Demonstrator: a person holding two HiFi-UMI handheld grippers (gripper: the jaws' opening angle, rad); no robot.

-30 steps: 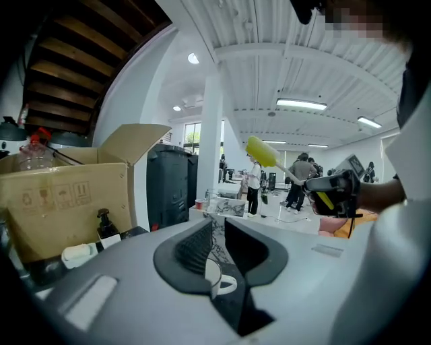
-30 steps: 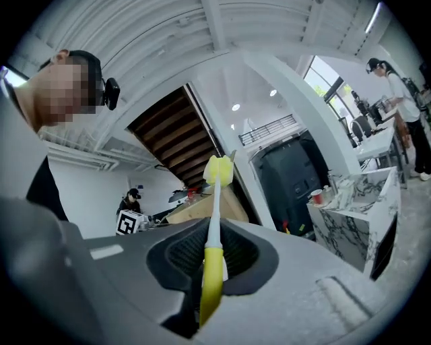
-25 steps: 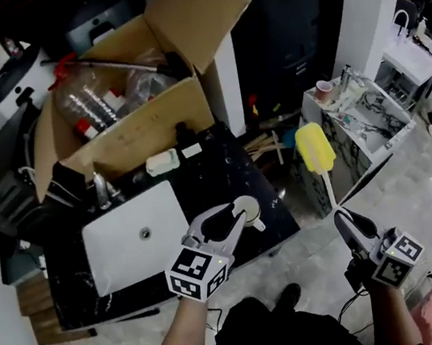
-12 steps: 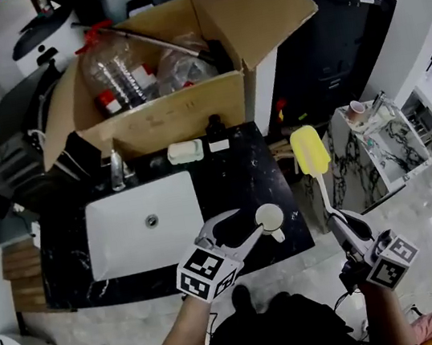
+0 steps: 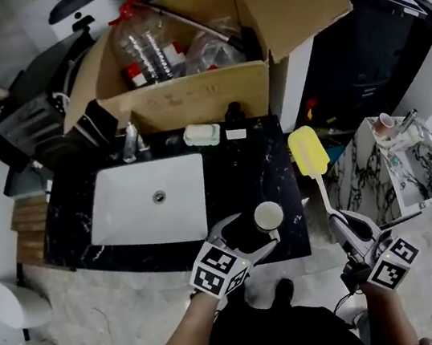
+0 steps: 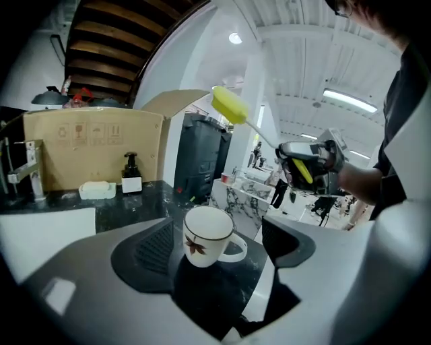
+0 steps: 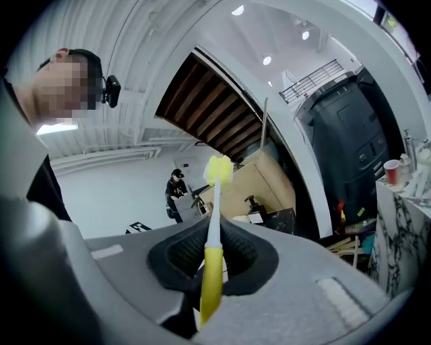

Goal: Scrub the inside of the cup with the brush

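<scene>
A white cup (image 5: 268, 216) with a leaf print (image 6: 205, 236) stands upright on the black marble counter (image 5: 232, 173), near its front right corner. My left gripper (image 5: 253, 228) (image 6: 219, 232) straddles the cup. Its jaws have just been opening, and both pads stand clear of the cup's sides. My right gripper (image 5: 345, 224) (image 7: 212, 253) is shut on the handle of the yellow brush (image 7: 210, 269). The brush's sponge head (image 5: 308, 151) points up and away, past the counter's right edge, to the right of the cup.
A white sink (image 5: 152, 202) is set in the counter's left half, with a faucet (image 5: 132, 144), soap dish (image 5: 201, 135) and dispenser bottle (image 5: 234, 120) behind it. An open cardboard box (image 5: 187, 91) of bottles stands at the back. A marble side stand (image 5: 394, 168) is at right.
The left gripper came down and the cup now stands on the counter, with the jaws parted from it. The right gripper and brush shifted slightly towards the counter.
</scene>
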